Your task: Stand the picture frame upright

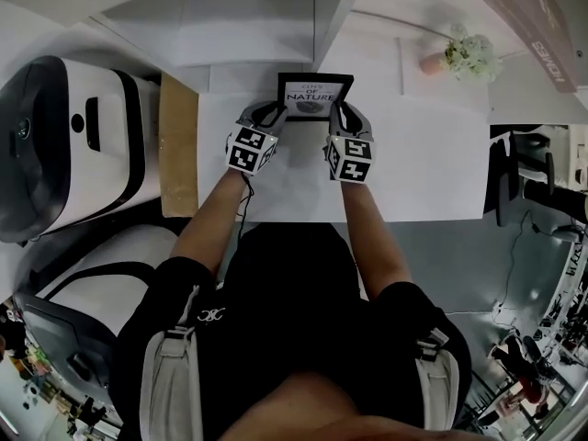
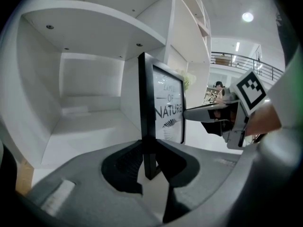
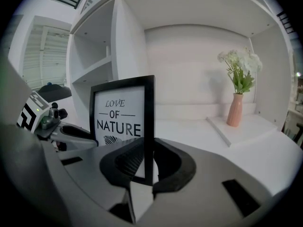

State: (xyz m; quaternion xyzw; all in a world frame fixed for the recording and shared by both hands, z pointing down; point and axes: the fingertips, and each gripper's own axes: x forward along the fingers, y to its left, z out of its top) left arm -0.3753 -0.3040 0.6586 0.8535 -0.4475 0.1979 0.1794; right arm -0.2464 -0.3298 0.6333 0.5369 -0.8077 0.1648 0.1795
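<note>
A black picture frame (image 1: 314, 95) with a white print reading "LOVE OF NATURE" stands upright on the white table (image 1: 432, 163), facing me. My left gripper (image 1: 269, 111) is shut on the picture frame's left edge (image 2: 147, 126), which runs straight up between the dark pads. My right gripper (image 1: 341, 110) is shut on the right edge (image 3: 149, 126) of the picture frame in the same way. In each gripper view the other gripper shows beyond the print. The frame's back and stand are hidden.
White shelf cubbies (image 1: 248, 26) rise right behind the frame. A pink vase with white flowers (image 1: 469, 56) stands at the back right on a thin white board (image 3: 236, 131). A wooden strip (image 1: 178, 145) and white-and-black machines (image 1: 64, 145) lie to the left.
</note>
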